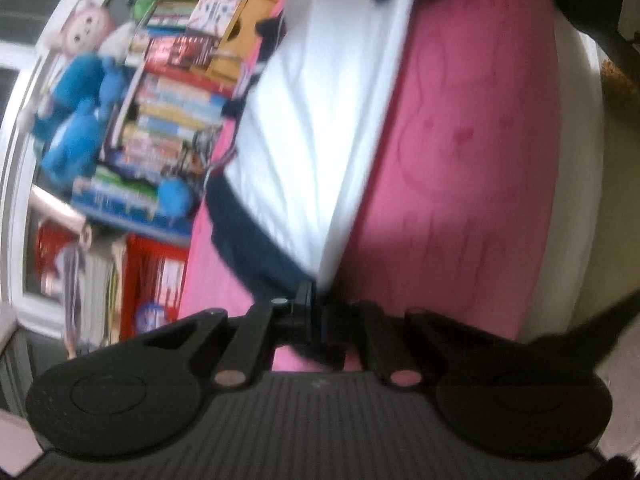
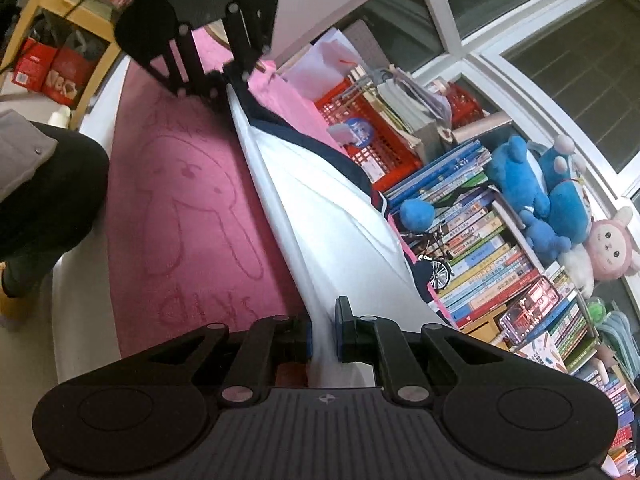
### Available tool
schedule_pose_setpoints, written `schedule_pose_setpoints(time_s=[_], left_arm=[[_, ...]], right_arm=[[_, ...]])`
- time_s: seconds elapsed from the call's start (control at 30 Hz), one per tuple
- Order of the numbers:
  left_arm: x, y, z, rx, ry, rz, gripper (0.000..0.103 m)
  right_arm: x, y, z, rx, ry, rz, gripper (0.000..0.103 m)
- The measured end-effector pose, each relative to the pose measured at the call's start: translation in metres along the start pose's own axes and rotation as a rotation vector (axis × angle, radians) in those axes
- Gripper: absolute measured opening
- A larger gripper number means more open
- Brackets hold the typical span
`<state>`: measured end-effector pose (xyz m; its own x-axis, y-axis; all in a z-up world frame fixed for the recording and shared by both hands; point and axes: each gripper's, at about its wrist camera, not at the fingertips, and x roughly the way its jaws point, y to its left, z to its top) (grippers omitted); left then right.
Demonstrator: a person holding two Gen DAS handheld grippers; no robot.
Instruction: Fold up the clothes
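A white garment (image 1: 312, 120) with navy trim hangs stretched in a long fold between both grippers, above a pink bunny blanket (image 1: 460, 140). In the blurred left wrist view, my left gripper (image 1: 316, 304) is shut on the garment's near corner, where the navy edge meets the white cloth. My right gripper (image 2: 323, 332) is shut on the other end of the white garment (image 2: 328, 208), with cloth bunched between its blue pads. The right wrist view also shows the left gripper (image 2: 222, 80) at the far end, above the pink blanket (image 2: 180, 200).
Stacked books (image 2: 480, 240), blue and pink plush toys (image 2: 540, 192) and a red basket (image 2: 372, 140) line the window side of the bed. A person's dark-clad leg (image 2: 48, 200) stands at the opposite edge. A wooden table (image 2: 52, 0) is beyond.
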<state>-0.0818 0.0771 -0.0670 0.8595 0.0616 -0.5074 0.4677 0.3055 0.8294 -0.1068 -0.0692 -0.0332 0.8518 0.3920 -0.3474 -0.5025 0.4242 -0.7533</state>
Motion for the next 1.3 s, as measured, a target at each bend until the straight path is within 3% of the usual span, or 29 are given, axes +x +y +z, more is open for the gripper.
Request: schedule_pose_setpoints(time_s=[0.27, 0.4, 0.5, 0.63, 0.8, 0.9, 0.97, 1.03, 1.07, 1.3], left_arm=[[-0.003, 0.001, -0.018, 0.035, -0.024, 0.023, 0.011], [0.001, 0.008, -0.051, -0.026, 0.164, 0.081, 0.01], [-0.012, 0.018, -0.059, -0.128, 0.178, 0.124, 0.015], [-0.029, 0.02, -0.031, -0.172, 0.022, 0.108, 0.034], [-0.046, -0.004, 0.034, -0.079, -0.252, -0.035, 0.05], [-0.034, -0.02, 0.059, -0.006, -0.325, -0.063, 0.05], [-0.019, -0.022, 0.067, 0.0, -0.337, -0.043, 0.046], [-0.005, -0.013, 0.069, -0.048, -0.294, -0.065, 0.028], [0.002, -0.009, 0.071, -0.074, -0.269, -0.082, 0.01], [0.009, 0.003, 0.057, -0.119, -0.218, -0.13, 0.005]], right_arm=[[-0.001, 0.002, -0.001, -0.014, -0.007, -0.007, 0.012], [-0.001, -0.002, -0.004, 0.01, -0.003, -0.005, 0.012], [-0.001, -0.001, -0.003, 0.006, -0.004, -0.012, 0.012], [0.0, -0.003, 0.001, 0.011, 0.002, -0.009, 0.012], [-0.002, -0.009, 0.005, 0.021, 0.004, -0.013, 0.012], [-0.003, -0.012, 0.006, 0.031, 0.002, -0.013, 0.012], [-0.005, -0.013, 0.006, 0.031, -0.001, -0.013, 0.012], [-0.006, -0.013, 0.006, 0.025, -0.005, -0.012, 0.012], [-0.007, -0.011, 0.004, 0.009, -0.007, -0.013, 0.012], [-0.022, 0.001, -0.019, -0.193, -0.031, -0.037, 0.018]])
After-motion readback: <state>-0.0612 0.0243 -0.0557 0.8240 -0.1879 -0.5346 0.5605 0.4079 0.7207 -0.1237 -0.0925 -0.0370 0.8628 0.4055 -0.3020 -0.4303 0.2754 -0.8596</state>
